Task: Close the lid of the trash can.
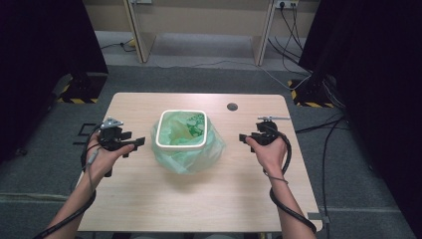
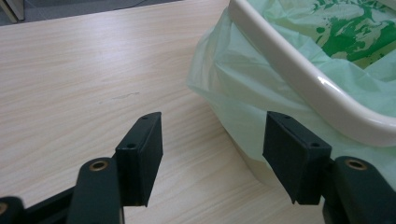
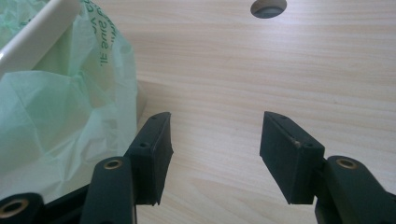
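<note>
A small white bin (image 1: 181,145) stands in the middle of the wooden table, lined with a pale green plastic bag (image 1: 188,158) whose loose edge hangs down around the outside. My left gripper (image 1: 140,142) hovers just left of the bin, jaws open and nothing between them. In the left gripper view, my left gripper (image 2: 212,140) looks past the bag (image 2: 236,88) and the bin's white rim (image 2: 303,74). On the other side, my right gripper (image 1: 242,138) is held open and empty. From the right gripper view, my right gripper (image 3: 215,140) has the bag (image 3: 60,126) to its left.
The table (image 1: 149,199) has a round cable hole (image 1: 232,106) behind the bin, also the hole (image 3: 268,7). Black curtains flank both sides. Cables cross the grey floor at the right, and a light desk frame stands at the back.
</note>
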Demonstrator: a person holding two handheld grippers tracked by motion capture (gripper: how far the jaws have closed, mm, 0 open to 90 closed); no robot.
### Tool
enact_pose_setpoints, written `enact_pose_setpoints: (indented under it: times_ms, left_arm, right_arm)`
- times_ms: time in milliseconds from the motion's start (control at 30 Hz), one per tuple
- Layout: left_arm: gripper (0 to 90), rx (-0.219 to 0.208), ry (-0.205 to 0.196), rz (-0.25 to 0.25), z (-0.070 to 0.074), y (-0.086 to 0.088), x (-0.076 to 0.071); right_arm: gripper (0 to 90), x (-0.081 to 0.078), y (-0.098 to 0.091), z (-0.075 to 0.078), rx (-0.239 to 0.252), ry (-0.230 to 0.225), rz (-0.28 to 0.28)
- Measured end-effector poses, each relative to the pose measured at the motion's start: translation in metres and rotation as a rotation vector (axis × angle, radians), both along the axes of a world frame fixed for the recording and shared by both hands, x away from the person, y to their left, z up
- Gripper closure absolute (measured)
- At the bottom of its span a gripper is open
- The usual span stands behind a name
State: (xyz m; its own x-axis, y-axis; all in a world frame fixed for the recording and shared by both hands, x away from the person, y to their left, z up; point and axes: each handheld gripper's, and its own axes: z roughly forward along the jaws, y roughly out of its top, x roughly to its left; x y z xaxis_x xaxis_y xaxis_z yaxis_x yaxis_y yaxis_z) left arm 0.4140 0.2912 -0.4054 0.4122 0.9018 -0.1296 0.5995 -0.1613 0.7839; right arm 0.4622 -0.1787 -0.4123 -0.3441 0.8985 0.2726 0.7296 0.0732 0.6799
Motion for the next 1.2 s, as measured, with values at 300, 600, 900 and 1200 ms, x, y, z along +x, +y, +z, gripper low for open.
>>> enact_pose_setpoints:
  times_ms: [300, 600, 900, 1200]
  left_arm:
    - [37.0, -0.009, 0.005, 0.006, -0.007, 0.005, -0.003]
    - [37.0, -0.007, 0.007, 0.019, -0.016, 0.011, -0.009]
    - [37.0, -0.008, 0.028, 0.035, -0.027, 0.018, -0.014]
    - [37.0, -0.016, 0.028, 0.054, -0.035, 0.027, -0.019]
  right_arm:
    - [43.7, -0.008, -0.009, -0.005, 0.002, 0.002, -0.018]
    - [43.5, -0.016, -0.019, -0.01, 0.009, -0.007, -0.037]
    - [43.5, -0.028, -0.031, -0.018, 0.013, -0.024, -0.063]
    - [43.3, -0.036, -0.04, -0.024, 0.018, -0.036, -0.089]
